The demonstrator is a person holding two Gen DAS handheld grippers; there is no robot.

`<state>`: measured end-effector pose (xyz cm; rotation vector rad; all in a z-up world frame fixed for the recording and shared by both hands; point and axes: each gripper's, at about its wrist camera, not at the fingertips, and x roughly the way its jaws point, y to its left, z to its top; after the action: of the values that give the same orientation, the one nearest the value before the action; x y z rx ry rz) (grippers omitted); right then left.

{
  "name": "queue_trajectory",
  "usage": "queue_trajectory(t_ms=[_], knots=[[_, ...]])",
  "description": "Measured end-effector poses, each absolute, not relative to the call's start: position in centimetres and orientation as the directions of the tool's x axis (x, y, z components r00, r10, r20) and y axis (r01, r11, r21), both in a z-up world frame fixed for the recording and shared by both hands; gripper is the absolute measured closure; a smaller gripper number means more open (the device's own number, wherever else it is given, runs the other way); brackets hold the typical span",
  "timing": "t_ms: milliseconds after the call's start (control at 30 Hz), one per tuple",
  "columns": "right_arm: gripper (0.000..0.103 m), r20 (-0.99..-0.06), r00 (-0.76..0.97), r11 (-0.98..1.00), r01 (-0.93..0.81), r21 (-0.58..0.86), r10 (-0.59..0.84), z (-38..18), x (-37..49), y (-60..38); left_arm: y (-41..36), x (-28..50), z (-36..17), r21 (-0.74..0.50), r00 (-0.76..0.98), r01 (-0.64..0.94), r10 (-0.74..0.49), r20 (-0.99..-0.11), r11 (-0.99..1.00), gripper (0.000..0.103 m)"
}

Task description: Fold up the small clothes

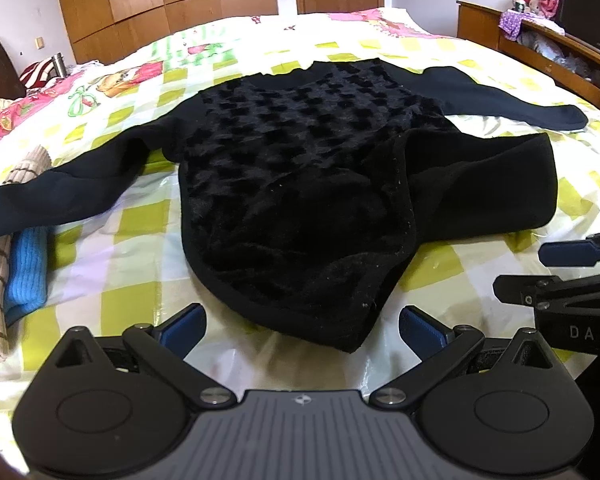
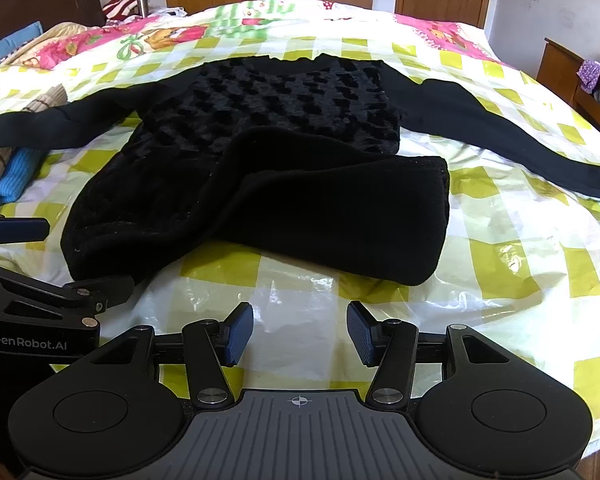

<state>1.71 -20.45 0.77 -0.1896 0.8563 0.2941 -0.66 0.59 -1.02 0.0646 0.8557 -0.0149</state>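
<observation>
The black sweater (image 1: 300,168) lies spread on the checked bedsheet (image 2: 500,280), sleeves flung out to each side, its lower right corner turned back on itself (probably the plain lining showing). The left gripper (image 1: 302,322) and right gripper (image 2: 300,330) hover just short of the hem, fingers spread wide, holding nothing, seemingly lined up to pinch that near edge for a fold.
</observation>
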Motion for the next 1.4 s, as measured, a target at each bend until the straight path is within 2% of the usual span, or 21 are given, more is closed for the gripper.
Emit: queue_trajectory(t_ms=[100, 133, 200, 333, 500, 567, 667, 767, 833, 967, 1067, 1233, 1300, 1400], knots=[[0.052, -0.763, 0.619, 0.941, -0.335, -0.046, 0.183, 0.9, 1.7, -20.5, 0.3, -0.9, -1.2, 0.090, 0.664, 0.061, 0.027, -0.748, 0.994, 0.002], [0.052, -0.763, 0.619, 0.941, -0.336, -0.044, 0.185, 0.9, 1.7, -20.5, 0.1, -0.9, -1.2, 0.107, 0.667, 0.065, 0.037, -0.744, 0.992, 0.006], [0.052, -0.764, 0.617, 0.940, -0.339, -0.042, 0.188, 0.8, 1.8, -20.5, 0.2, -0.7, -1.3, 0.113, 0.664, 0.059, 0.045, -0.747, 0.992, 0.021], [0.052, -0.764, 0.617, 0.936, -0.348, -0.049, 0.189, 0.8, 1.8, -20.3, 1.1, -0.6, -1.1, 0.047, 0.667, 0.040, 0.008, -0.745, 0.998, 0.030], [0.052, -0.760, 0.621, 0.935, -0.351, -0.051, 0.191, 0.9, 2.1, -20.2, 2.7, -0.3, -0.8, -0.026, 0.660, -0.001, -0.019, -0.751, 1.000, 0.061], [0.052, -0.755, 0.626, 0.932, -0.358, -0.057, 0.194, 1.2, 2.1, -20.1, 4.0, -0.5, -0.6, -0.069, 0.656, -0.031, -0.032, -0.755, 0.997, 0.067], [0.052, -0.744, 0.637, 0.925, -0.373, -0.069, 0.201, 1.5, 1.9, -19.9, 6.3, -0.9, -0.3, -0.108, 0.647, -0.088, -0.025, -0.762, 0.990, 0.068], [0.052, -0.739, 0.640, 0.917, -0.391, -0.076, 0.211, 2.0, 1.6, -19.8, 8.1, -1.8, 0.0, -0.080, 0.631, -0.129, 0.019, -0.776, 0.988, 0.068], [0.052, -0.736, 0.638, 0.903, -0.420, -0.088, 0.225, 2.4, 1.2, -19.9, 8.8, -2.3, 0.0, -0.068, 0.610, -0.119, 0.019, -0.792, 0.991, 0.064], [0.052, -0.748, 0.618, 0.865, -0.486, -0.124, 0.240, 3.3, -0.2, -20.5, 9.1, -3.3, 0.4, -0.065, 0.592, -0.081, -0.004, -0.806, 0.995, 0.062], [0.052, -0.757, 0.605, 0.854, -0.505, -0.123, 0.249, 4.6, -1.2, -21.4, 8.9, -4.0, 1.3, -0.053, 0.605, -0.052, -0.011, -0.796, 0.997, 0.062], [0.051, -0.719, 0.632, 0.857, -0.506, -0.100, 0.289, 7.7, -1.9, -22.4, 8.8, -5.0, 3.4, -0.046, 0.632, -0.008, -0.031, -0.774, 0.999, 0.061], [0.043, -0.692, 0.649, 0.855, -0.511, -0.090, 0.315, 8.4, -1.6, -22.3, 8.8, -5.3, 4.1, -0.044, 0.644, -0.001, -0.033, -0.765, 0.999, 0.059], [0.043, -0.664, 0.675, 0.861, -0.500, -0.092, 0.321, 7.7, 0.1, -21.5, 8.7, -4.6, 4.8, -0.065, 0.681, 0.002, -0.049, -0.730, 0.998, 0.058]])
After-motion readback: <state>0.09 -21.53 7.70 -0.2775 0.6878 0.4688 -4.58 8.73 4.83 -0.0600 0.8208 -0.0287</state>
